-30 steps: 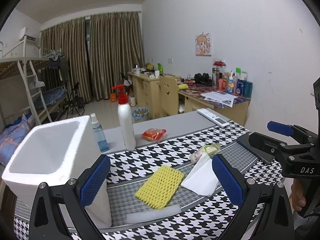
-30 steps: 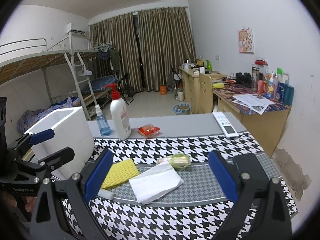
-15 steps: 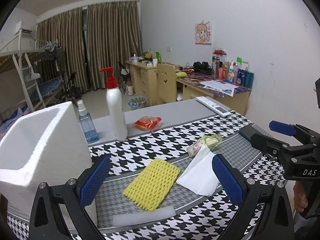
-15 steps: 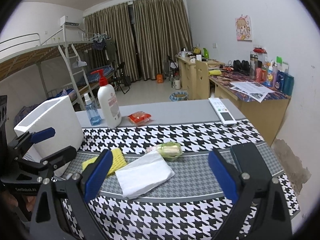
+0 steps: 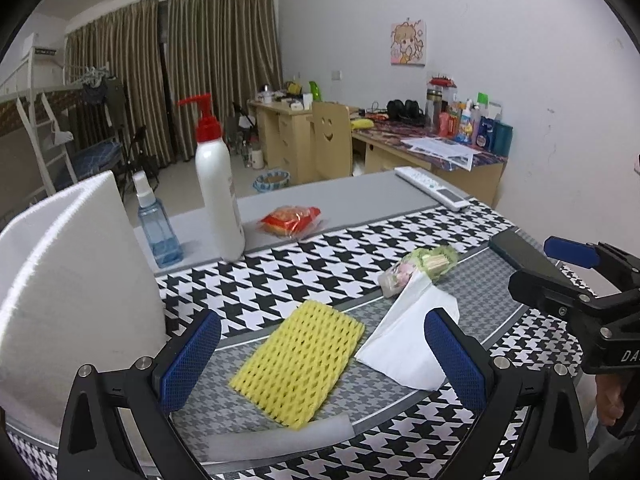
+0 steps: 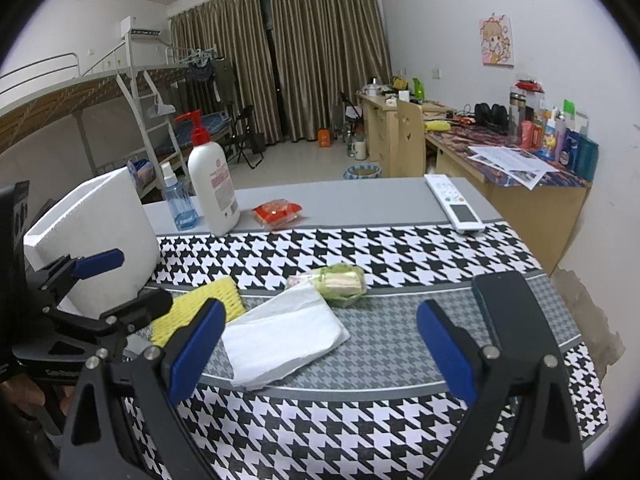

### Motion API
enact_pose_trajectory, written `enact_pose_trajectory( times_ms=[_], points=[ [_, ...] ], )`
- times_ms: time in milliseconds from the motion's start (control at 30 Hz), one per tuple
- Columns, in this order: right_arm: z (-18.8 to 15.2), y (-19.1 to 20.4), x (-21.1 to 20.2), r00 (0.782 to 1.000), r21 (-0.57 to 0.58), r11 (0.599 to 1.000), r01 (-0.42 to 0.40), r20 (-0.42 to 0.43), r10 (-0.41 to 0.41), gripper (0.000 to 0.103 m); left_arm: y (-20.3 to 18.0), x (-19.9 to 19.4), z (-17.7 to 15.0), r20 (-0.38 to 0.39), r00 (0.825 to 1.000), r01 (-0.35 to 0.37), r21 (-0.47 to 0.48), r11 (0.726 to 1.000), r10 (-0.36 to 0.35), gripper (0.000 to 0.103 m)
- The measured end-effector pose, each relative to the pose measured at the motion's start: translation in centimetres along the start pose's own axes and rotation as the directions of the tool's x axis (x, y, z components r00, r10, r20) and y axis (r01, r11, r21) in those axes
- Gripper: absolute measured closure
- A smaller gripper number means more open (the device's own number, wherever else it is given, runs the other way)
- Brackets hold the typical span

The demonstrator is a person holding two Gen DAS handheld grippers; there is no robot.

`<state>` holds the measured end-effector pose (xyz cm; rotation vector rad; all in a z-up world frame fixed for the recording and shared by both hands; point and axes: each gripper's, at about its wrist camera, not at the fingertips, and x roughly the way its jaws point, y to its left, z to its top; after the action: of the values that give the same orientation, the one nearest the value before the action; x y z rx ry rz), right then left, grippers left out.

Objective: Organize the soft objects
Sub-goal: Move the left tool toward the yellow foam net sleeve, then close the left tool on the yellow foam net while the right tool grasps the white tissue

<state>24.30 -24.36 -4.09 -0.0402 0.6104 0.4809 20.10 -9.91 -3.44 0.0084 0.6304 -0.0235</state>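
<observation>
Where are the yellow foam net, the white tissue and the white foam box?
yellow foam net (image 5: 298, 362), left wrist view, middle of its mesh.
white tissue (image 6: 280, 338), right wrist view, centre of the sheet.
white foam box (image 5: 72, 300), left wrist view, its outer wall.

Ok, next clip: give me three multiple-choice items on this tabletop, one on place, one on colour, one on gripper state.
1. The yellow foam net sleeve lies:
A. inside the white foam box
B. beside the white folded tissue
C. on the white remote control

2. The tall white pump bottle has a pump coloured:
A. red
B. blue
C. green

3. The left gripper and right gripper are:
A. both shut
B. both open, empty
C. one holding tissue

Answers: 1 B, they lie side by side on the cloth; 2 A, red top; 3 B, jaws spread wide, nothing between.
</observation>
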Motion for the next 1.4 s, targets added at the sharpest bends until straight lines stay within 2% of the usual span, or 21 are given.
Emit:
enact_pose_trajectory(
  times_ms=[600,967,1167,1400],
  points=[
    [-1.1,0.8,3.5,0.993,-0.009,0.999,-0.031,-0.116,0.029,0.005,1.3,2.9,-0.9,-0.089,0.995,0.032,-0.038,0.999,-0.035,0.003],
    [-1.5,1.3,5.2,0.984,-0.016,0.999,-0.052,-0.173,0.049,0.005,2.0,4.3,-1.7,-0.151,0.987,0.048,-0.061,0.997,-0.057,0.017],
    [-1.9,1.5,6.2,0.976,-0.012,0.998,-0.063,-0.209,0.059,0.005,2.3,4.8,-2.0,-0.170,0.984,0.047,-0.074,0.996,-0.059,0.018],
    [-2.4,1.6,7.2,0.968,-0.009,0.998,-0.069,-0.241,0.065,0.005,2.5,5.6,-2.3,-0.209,0.976,0.044,-0.087,0.995,-0.062,0.033]
  ],
)
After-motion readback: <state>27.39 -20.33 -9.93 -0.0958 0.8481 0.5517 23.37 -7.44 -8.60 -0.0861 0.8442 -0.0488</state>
